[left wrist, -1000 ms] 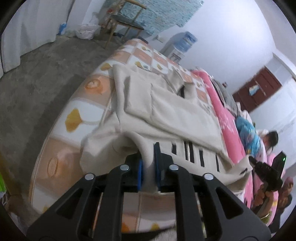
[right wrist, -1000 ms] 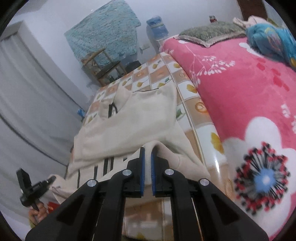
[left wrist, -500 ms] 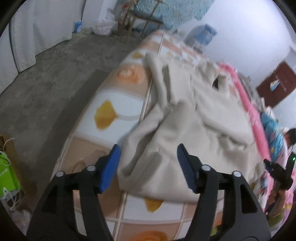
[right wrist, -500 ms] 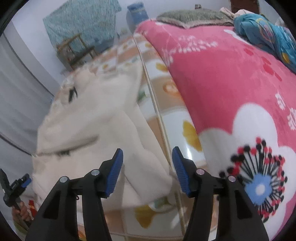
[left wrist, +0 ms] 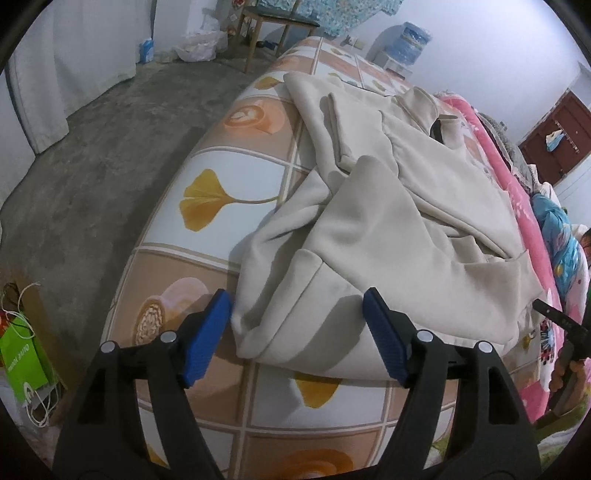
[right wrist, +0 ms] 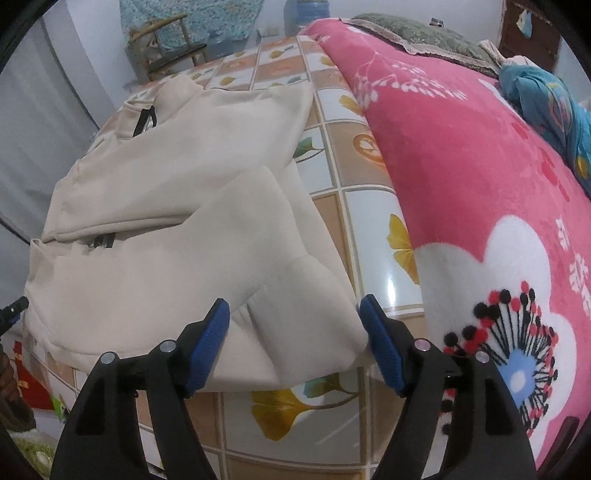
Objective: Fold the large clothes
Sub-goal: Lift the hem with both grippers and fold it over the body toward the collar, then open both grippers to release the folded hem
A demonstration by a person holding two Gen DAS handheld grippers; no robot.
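A large cream hooded sweatshirt (left wrist: 399, 221) lies partly folded on the tiled-pattern bed sheet (left wrist: 221, 192), its lower part doubled back over the body. My left gripper (left wrist: 297, 332) hovers over the near left folded corner, jaws opening, blue pads clear of the cloth. In the right wrist view the same sweatshirt (right wrist: 177, 206) fills the left half, and my right gripper (right wrist: 295, 332) stands over its near right corner, jaws opening, pads not pressing the fabric. The right gripper's tip also shows at the left view's right edge, held by a hand (left wrist: 569, 373).
A pink flowered blanket (right wrist: 480, 184) covers the bed's right side, with a blue garment (right wrist: 546, 99) and a grey pillow (right wrist: 417, 33) beyond. Concrete floor (left wrist: 92, 166), a green bag (left wrist: 22, 354), a wooden chair (left wrist: 273, 26), a water dispenser (left wrist: 410, 40) and a white curtain (left wrist: 74, 55) lie past the bed.
Both grippers were shut on the sweatshirt's hem a second ago; they let go, opened wide and sank toward the bed. The released hem now rests folded over the body.
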